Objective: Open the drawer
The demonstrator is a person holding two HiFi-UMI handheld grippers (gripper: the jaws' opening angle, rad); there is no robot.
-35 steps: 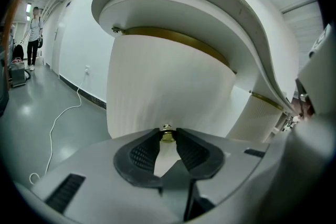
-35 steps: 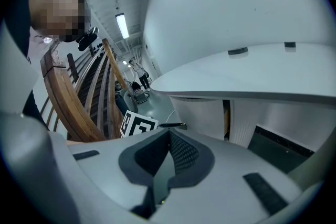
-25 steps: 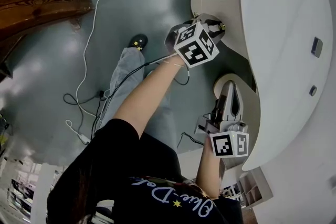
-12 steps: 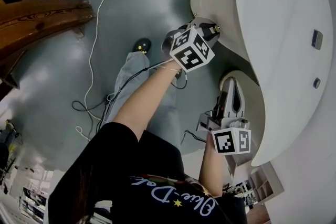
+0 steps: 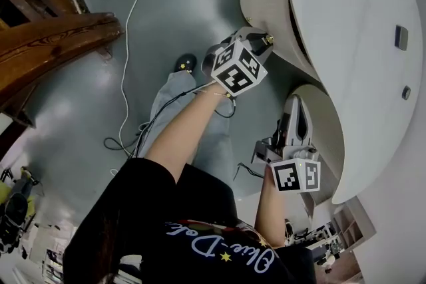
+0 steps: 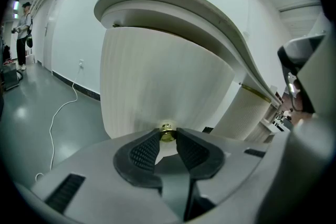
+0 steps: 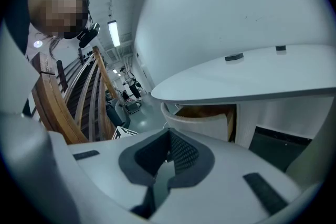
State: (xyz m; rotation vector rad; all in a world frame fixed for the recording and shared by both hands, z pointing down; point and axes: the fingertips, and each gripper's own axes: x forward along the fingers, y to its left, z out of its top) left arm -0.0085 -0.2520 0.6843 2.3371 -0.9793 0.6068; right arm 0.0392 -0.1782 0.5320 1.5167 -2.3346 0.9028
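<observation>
Knob [image 6: 167,132]: only the brass tip shows between the pads; the rest is hidden.
Drawer [image 7: 202,122]: inside mostly covered by the tabletop [image 7: 252,78].
Left gripper [image 5: 258,38]: in the head view, jaws largely behind its cube.
Person [image 6: 22,34]: too small for detail.
Tabletop: cut off by the head view's right edge.

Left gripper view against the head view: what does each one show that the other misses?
Only the left gripper view: up close, black ribbed pads pressed on either side of the small brass knob, and a distant person standing by the white wall.
Only the head view: the wearer's bare left arm, the right gripper, and a brown curved wooden structure.
Both: the left gripper, the white ribbed curved drawer front, and the white cable trailing across the grey floor.
</observation>
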